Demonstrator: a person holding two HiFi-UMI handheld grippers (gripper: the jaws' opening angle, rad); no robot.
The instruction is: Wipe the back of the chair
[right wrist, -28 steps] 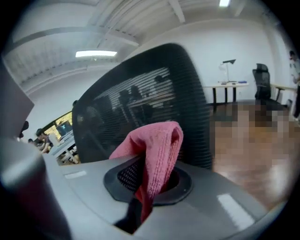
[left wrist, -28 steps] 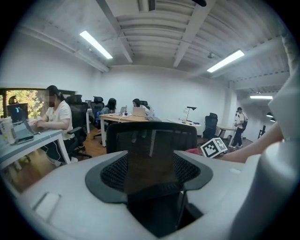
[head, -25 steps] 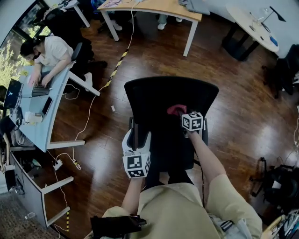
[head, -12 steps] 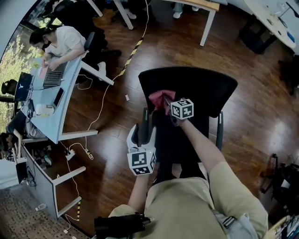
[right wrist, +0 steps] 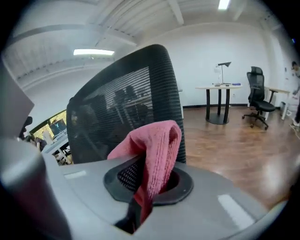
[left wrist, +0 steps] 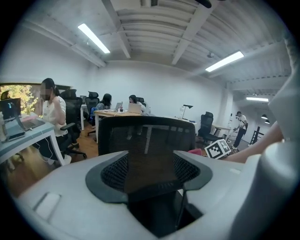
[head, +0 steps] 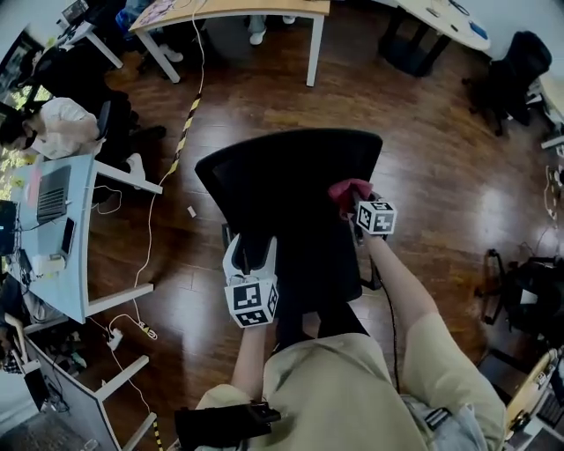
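The black mesh chair back (head: 282, 176) stands in front of me, and it also fills the left gripper view (left wrist: 145, 133) and the right gripper view (right wrist: 122, 108). My right gripper (head: 352, 204) is shut on a pink cloth (head: 348, 189) and presses it against the back near its right edge. In the right gripper view the cloth (right wrist: 157, 150) folds over and hangs between the jaws. My left gripper (head: 253, 255) is closed on the chair's left armrest (head: 249, 245), low at the left side of the seat.
A person (head: 53, 123) sits at a light blue desk (head: 62, 255) at the left, with cables (head: 145, 264) on the wooden floor. A wooden table (head: 238, 9) stands behind the chair. Another black chair (head: 507, 66) and a dark bag (head: 529, 308) are at the right.
The right gripper swept the pink cloth leftwards across the chair back, then back to its right edge. The left gripper stayed on the armrest.
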